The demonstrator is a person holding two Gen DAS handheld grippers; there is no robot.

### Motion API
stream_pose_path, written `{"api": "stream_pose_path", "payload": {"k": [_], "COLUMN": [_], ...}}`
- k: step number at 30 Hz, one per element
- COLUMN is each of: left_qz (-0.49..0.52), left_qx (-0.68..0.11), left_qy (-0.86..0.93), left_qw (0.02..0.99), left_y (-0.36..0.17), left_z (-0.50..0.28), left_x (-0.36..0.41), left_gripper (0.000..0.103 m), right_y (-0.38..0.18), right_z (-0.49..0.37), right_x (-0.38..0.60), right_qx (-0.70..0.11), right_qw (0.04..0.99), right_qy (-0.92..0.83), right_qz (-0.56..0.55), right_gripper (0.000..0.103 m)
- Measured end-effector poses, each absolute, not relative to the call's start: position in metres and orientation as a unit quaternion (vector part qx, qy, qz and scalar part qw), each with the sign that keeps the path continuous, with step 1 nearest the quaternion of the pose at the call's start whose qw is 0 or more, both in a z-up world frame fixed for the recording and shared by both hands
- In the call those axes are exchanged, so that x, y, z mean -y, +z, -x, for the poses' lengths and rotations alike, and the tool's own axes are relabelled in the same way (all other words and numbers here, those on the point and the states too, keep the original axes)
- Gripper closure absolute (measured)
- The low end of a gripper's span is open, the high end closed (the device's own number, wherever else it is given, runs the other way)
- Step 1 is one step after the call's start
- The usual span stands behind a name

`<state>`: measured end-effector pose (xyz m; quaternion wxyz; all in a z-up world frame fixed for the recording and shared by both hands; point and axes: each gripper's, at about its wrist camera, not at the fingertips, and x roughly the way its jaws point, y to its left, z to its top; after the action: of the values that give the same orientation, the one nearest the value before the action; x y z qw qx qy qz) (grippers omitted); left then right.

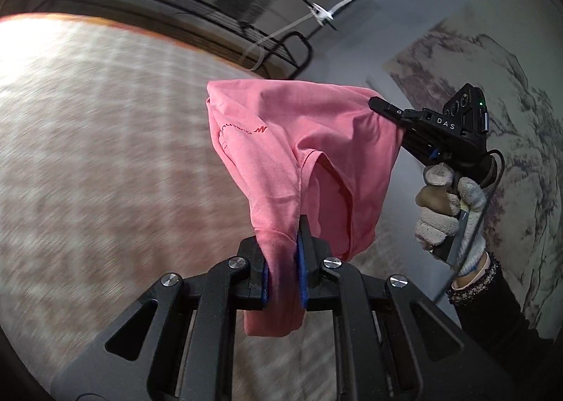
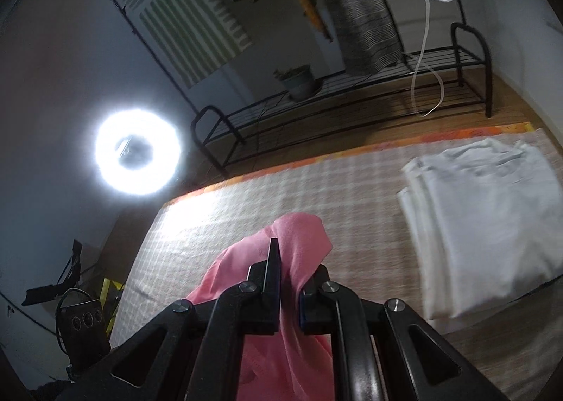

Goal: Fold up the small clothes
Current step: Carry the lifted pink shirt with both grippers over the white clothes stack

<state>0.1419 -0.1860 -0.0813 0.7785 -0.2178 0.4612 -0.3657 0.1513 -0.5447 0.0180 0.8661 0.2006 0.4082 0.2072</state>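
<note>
A small pink garment [image 1: 299,151] hangs in the air between both grippers, above the checked mat [image 1: 88,154]. My left gripper [image 1: 284,260] is shut on one bunched corner of it. My right gripper [image 1: 378,103] shows in the left wrist view, held by a gloved hand, shut on the opposite corner. In the right wrist view the right gripper [image 2: 292,267] is shut on the pink garment [image 2: 302,235], which drapes over and below the fingers.
A folded white cloth [image 2: 485,225] lies on the mat [image 2: 281,190] at the right. A black metal rack [image 2: 352,98] with a potted plant [image 2: 299,81] stands behind the mat. A bright ring light [image 2: 137,151] stands at the left.
</note>
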Motion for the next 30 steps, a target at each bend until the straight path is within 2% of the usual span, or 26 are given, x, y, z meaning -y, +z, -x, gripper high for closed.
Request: {"api": "stream_pose_path", "payload": {"k": [14, 19, 20, 22, 23, 26, 30], "left_qz": [0.197, 0.203, 0.203, 0.204, 0.204, 0.195, 0.203], "left_qx": [-0.439, -0.459, -0.470, -0.492, -0.495, -0.494, -0.503], "left_qy": [-0.425, -0.417, -0.412, -0.402, -0.401, -0.401, -0.403], "left_qw": [0.767, 0.758, 0.754, 0.745, 0.744, 0.746, 0.738], "left_y": [-0.060, -0.087, -0.095, -0.114, -0.117, -0.123, -0.126], "left_z": [-0.227, -0.255, -0.258, -0.263, -0.264, -0.261, -0.265], "left_x": [0.378, 0.443, 0.451, 0.459, 0.462, 0.461, 0.458], "left_gripper": [0.093, 0.093, 0.093, 0.093, 0.093, 0.082, 0.081], "right_y": [0.034, 0.018, 0.008, -0.010, -0.019, -0.045, -0.071], "right_z": [-0.203, -0.250, -0.259, -0.269, -0.270, -0.253, -0.211], "right_x": [0.746, 0.792, 0.796, 0.807, 0.812, 0.829, 0.848], "right_qx": [-0.367, -0.372, -0.382, -0.404, -0.413, -0.422, -0.421], "right_qw": [0.892, 0.900, 0.900, 0.896, 0.894, 0.886, 0.869], "right_qy": [0.127, 0.094, 0.082, 0.050, 0.037, 0.029, 0.046], "right_qz": [-0.232, -0.205, -0.194, -0.177, -0.171, -0.190, -0.257], "right_gripper": [0.099, 0.097, 0.091, 0.064, 0.058, 0.058, 0.055]}}
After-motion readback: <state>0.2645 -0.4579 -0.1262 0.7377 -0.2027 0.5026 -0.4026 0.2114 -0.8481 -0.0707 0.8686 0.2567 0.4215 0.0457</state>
